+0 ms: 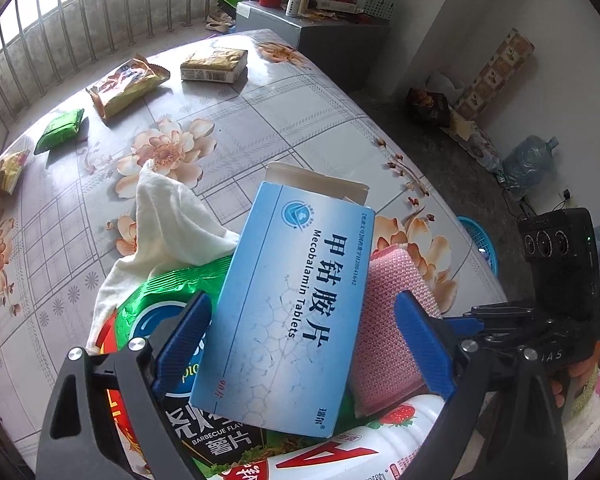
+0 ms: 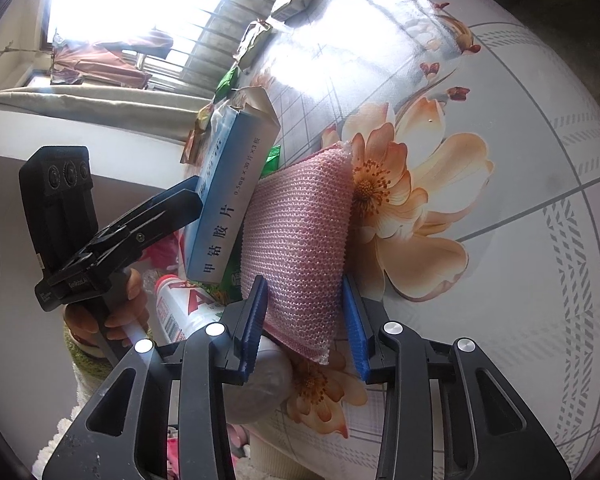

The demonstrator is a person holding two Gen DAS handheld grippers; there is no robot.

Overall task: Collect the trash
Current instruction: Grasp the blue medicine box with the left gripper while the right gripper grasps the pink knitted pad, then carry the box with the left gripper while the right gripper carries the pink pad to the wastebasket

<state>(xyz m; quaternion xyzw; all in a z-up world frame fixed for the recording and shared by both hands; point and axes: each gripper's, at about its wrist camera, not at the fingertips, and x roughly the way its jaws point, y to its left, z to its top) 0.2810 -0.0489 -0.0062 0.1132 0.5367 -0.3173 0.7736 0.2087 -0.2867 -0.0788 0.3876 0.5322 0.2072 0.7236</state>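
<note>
A blue Mecobalamin tablet box (image 1: 288, 312) lies on a pile of trash between the fingers of my left gripper (image 1: 300, 344), whose jaws stand wide and do not press it. The box also shows in the right wrist view (image 2: 232, 196). A pink scrub sponge (image 2: 300, 252) leans against the box; my right gripper (image 2: 306, 320) straddles its near end, jaws open with a gap on the right side. The sponge also shows in the left wrist view (image 1: 388, 336). Under them lie a green chip bag (image 1: 160, 300), a white bottle (image 1: 380, 448) and a white cloth (image 1: 168, 220).
The floral table (image 1: 300, 120) also carries a tan box (image 1: 214, 64), a yellow snack bag (image 1: 124, 84), a green packet (image 1: 60, 130) and a wrapper (image 1: 4, 176) at the left edge. A blue basket (image 1: 480, 240) sits beyond the table's right edge.
</note>
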